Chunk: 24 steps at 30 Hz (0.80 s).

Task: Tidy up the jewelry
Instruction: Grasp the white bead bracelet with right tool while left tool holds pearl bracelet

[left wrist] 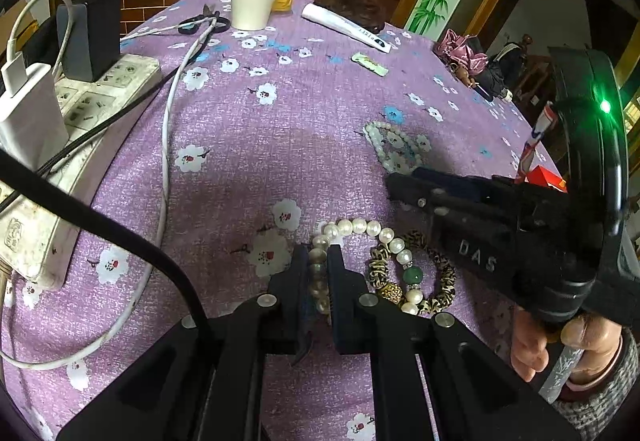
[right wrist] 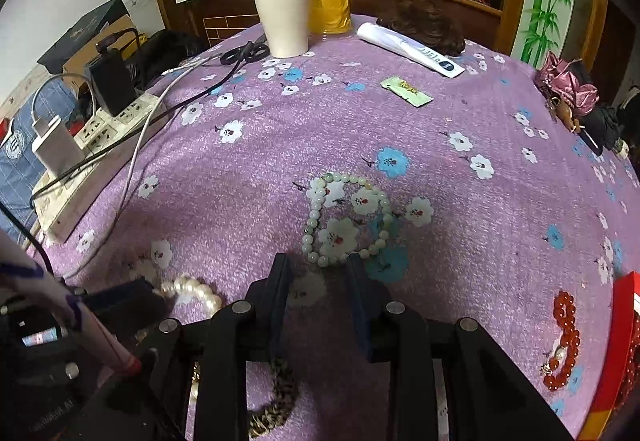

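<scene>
Nearest, the left gripper is clamped on the pearl bracelet, which lies on the purple tablecloth touching a dark patterned bracelet. Lifting now could snag that neighbour, since their loops overlap, and drag it along. The right gripper hovers with fingers apart, pinching nothing, just short of the pale jade bracelet; closing from there would likely catch only cloth. A red bead bracelet lies beside a red box at the table edge; its contents are hidden. Farther back, the white cup stands upright, its inside unseen.
</scene>
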{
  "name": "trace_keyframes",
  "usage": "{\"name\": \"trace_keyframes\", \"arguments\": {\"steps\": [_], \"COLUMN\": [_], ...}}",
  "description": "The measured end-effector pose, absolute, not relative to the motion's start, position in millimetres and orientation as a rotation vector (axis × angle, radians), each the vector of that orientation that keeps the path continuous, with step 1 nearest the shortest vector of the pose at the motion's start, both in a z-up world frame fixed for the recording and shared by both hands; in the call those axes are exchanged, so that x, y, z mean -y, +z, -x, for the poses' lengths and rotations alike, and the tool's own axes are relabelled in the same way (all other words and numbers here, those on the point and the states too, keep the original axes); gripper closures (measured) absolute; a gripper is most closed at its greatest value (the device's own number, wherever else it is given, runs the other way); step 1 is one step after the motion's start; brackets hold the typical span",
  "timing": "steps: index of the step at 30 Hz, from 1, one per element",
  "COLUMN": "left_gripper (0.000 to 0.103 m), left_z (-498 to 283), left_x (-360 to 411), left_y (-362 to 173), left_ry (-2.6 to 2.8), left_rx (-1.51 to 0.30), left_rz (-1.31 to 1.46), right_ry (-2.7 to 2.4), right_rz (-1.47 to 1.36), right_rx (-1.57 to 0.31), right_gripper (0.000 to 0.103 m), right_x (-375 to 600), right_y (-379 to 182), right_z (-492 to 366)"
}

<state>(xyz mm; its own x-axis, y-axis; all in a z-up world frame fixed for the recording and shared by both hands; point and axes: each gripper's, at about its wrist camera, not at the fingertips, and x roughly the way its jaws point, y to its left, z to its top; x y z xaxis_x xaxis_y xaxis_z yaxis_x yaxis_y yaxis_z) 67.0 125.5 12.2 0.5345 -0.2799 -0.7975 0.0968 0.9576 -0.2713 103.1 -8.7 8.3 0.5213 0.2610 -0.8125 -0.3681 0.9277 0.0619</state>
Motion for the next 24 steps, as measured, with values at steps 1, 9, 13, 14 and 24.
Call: {"name": "trace_keyframes", "arguments": {"steps": [1,9,13,14,24], "left_gripper": [0.094,0.094,0.094,0.094,0.094], "left_z": [-67,-65,-67,-67,-66], "left_x": [-126,-130,-130,-130,-120], "left_y": [12,16,12,12,13], "left_ry": [-0.226,-0.226,-0.219,-0.219,-0.228], "left_rx": [-0.982,-0.965,-0.984,-0.984,-0.977], "left_rz": [0.205,0.231,0.229,0.227,0.173], "right_ry": [0.379,0.359,0.321,0.316,0.32], "right_rz": [0.12,0.036,0.012,0.009,0.047], "right_rx": [-0.958,-0.918,-0.923,-0.931,-0.961], "right_gripper": [0.093,0.102,0.081,0.081,0.098], "right_x": [9,28,30,30,23], "right_y": [9,21,19,17,10], "right_z": [-104,-104,-117,-122,-148]}}
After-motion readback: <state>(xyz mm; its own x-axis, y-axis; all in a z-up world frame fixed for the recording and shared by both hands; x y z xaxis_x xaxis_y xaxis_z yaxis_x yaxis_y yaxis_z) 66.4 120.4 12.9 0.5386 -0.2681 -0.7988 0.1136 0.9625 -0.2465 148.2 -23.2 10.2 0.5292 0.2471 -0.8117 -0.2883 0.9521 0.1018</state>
